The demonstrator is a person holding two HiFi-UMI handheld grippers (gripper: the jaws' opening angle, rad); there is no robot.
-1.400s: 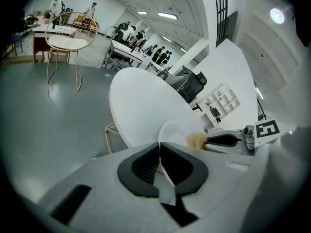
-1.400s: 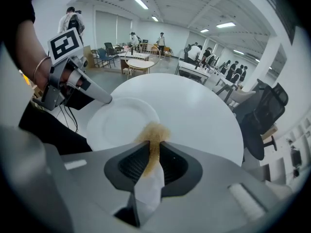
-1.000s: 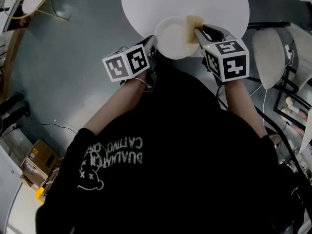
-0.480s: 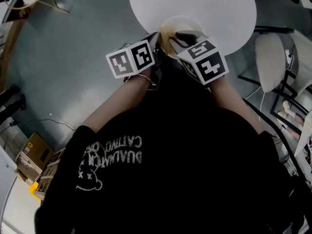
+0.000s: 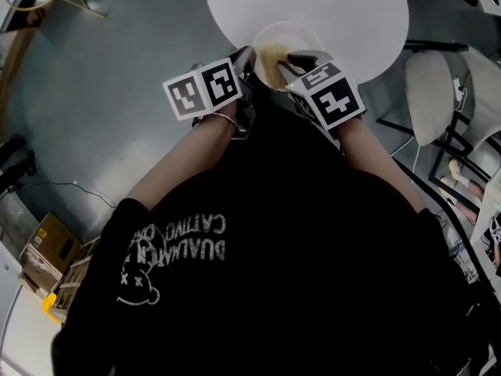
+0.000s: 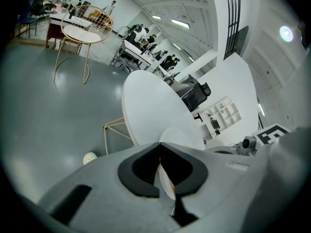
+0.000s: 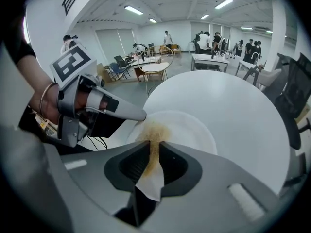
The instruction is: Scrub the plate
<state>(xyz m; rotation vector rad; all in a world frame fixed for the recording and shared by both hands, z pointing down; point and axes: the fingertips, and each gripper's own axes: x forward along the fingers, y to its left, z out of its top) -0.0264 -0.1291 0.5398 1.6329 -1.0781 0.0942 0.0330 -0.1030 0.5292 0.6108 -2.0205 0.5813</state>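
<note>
Big open office, grey floor, desks and people way off at the back. The round white table (image 5: 313,6) filled the top of the head view, and the plate (image 5: 299,34) sat at its near edge, right in front of the person. Couldn't tell if it lay flat or was tipped up a bit.

My guess on the plate: light, stiff, smooth and kinda slippery, maybe breakable if it slid off the edge. So the rim is the place to grab it, and that's where it was grabbed. The left gripper (image 6: 160,145) had its jaws closed on the near rim, with the thin edge running between the pads.

The right gripper (image 7: 154,144) was clamped on a cloth (image 7: 148,178) – soft, floppy, stained brown – and pushed it onto the plate's face just beside the left gripper's tips. There was a brown smear on the plate there, so I'd say the scrubbing was underway.
</note>
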